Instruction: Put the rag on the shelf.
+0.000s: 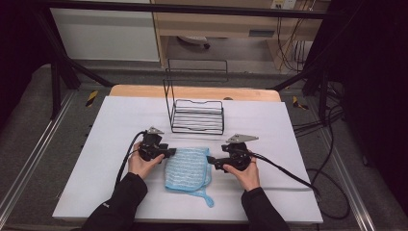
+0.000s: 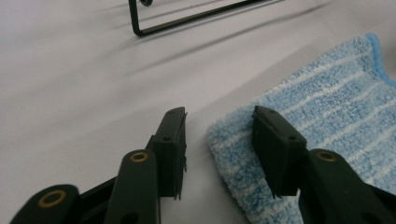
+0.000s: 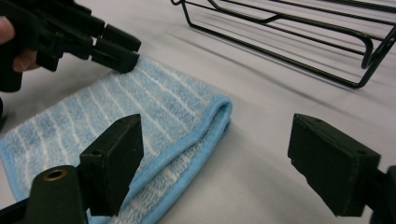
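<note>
A folded blue towel [image 1: 188, 169] lies on the tabletop [image 1: 110, 125] at the centre of the high view, its long axis running toward the bottom of the frame. The left tongs [image 1: 172, 153] touch its upper left corner, jaws spread around that edge. The right tongs [image 1: 210, 159] sit at its upper right corner, spread wide. Both are equally near.

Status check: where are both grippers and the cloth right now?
Left gripper open, straddling the blue cloth corner. Right gripper open at its opposite edge. Cloth folded flat, wire rack behind. Nothing in the way.
</note>
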`<state>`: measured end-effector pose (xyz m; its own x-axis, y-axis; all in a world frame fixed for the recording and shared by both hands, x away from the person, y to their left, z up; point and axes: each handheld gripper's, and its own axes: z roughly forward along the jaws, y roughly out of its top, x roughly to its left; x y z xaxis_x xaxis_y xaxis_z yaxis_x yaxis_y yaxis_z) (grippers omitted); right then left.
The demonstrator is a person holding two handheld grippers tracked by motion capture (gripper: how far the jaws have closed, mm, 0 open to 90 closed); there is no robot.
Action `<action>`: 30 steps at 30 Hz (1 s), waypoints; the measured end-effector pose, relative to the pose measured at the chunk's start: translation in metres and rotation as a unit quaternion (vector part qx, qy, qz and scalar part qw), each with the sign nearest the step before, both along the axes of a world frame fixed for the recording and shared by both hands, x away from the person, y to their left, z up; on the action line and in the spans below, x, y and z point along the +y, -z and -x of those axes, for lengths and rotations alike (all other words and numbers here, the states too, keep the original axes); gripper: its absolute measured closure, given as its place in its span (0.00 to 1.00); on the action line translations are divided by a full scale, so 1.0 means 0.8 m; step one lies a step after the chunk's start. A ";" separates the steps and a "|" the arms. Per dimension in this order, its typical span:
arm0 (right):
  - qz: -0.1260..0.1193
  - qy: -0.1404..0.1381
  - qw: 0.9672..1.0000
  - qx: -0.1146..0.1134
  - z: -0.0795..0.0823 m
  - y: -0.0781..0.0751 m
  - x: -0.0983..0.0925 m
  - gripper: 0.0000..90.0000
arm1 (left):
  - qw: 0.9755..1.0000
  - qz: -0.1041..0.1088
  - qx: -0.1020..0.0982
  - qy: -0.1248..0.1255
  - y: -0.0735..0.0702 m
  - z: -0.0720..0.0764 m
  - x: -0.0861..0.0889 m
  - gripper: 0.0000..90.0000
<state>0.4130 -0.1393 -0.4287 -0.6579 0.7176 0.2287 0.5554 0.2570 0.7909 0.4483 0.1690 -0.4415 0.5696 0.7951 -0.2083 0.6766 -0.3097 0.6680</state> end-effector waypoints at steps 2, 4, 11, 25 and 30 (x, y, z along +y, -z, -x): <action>-0.009 0.007 1.000 0.002 -0.005 0.001 0.002 0.24 | 1.000 0.001 0.003 0.003 0.002 0.000 -0.001 0.65; -0.016 0.013 1.000 0.006 -0.011 0.003 0.007 0.25 | 1.000 0.002 0.007 0.008 0.002 0.001 -0.002 0.69; 0.004 0.018 1.000 0.012 -0.036 0.012 0.033 0.34 | 1.000 0.007 0.012 0.010 0.005 0.002 -0.003 0.77; 0.019 0.008 0.998 0.052 -0.046 0.034 0.042 0.69 | 1.000 -0.007 -0.006 0.018 0.007 0.006 -0.006 0.78; 0.011 0.005 0.997 0.072 -0.047 0.034 0.041 0.74 | 1.000 -0.009 -0.006 0.021 0.007 0.006 -0.006 0.79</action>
<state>0.4503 -0.1062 -0.4557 -0.6127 0.7295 0.3041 0.6649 0.2677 0.6973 0.4436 0.1642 -0.4467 0.6050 0.7741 -0.1863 0.6541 -0.3498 0.6706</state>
